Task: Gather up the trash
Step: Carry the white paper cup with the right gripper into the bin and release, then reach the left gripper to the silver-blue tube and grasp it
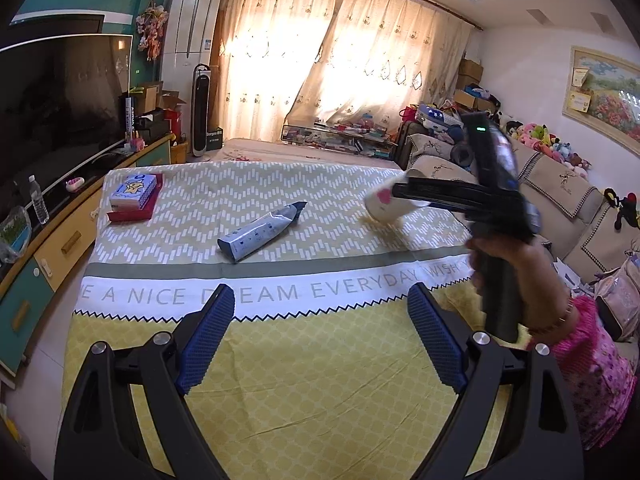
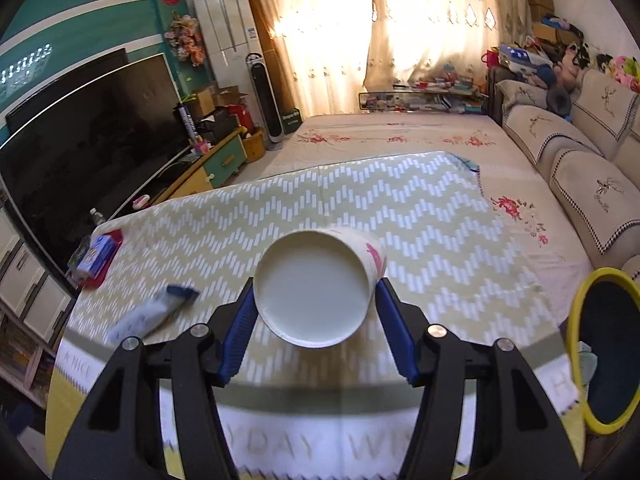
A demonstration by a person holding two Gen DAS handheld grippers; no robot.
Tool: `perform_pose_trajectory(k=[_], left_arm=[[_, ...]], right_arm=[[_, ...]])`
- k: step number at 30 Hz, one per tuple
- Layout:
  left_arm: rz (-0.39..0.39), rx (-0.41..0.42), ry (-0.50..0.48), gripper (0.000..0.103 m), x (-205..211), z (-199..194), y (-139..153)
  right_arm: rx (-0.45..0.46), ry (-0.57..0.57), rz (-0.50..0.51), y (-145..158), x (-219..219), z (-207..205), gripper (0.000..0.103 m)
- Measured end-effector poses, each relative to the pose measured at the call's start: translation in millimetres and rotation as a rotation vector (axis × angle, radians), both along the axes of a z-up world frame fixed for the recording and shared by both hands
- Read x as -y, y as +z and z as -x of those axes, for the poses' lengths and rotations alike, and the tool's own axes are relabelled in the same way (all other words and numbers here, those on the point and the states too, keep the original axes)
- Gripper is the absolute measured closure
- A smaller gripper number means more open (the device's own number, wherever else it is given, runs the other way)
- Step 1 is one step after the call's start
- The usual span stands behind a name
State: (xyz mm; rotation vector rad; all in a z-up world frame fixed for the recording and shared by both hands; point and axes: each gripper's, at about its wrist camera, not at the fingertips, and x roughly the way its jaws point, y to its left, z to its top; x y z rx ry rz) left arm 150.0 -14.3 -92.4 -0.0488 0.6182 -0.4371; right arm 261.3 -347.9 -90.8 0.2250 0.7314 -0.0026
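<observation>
right gripper [image 2: 314, 316]: clamped on paper cup [image 2: 316, 288], held above the tablecloth [image 2: 420, 216], base toward camera | left gripper [image 1: 320, 336]: jaws held wide apart, nothing between | wrapper [image 1: 260, 230]: lying at 11 o'clock of it | yellow-rimmed bin [image 2: 604, 350]: seen only in right view, at 3 o'clock | tissue box [image 1: 134, 192]: at far left

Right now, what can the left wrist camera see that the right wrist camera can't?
Only the left wrist view shows the open left gripper and the person's hand holding the right gripper from the side. Only the right wrist view shows the yellow-rimmed bin and the cup's white bottom. Both show the paper cup between the right gripper pads, the blue-and-white wrapper, the tissue box and the patterned cloth.
</observation>
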Motion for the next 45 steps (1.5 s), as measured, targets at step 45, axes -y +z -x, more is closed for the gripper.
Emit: perform_pose_trajectory(k=[45], left_arm=[[-0.166,-0.102,-0.097,0.016,36.4,-135.5,-36.9]], right_arm=[[0.137,-0.282,-0.015,-10.9,173.8,132.7,0.035]])
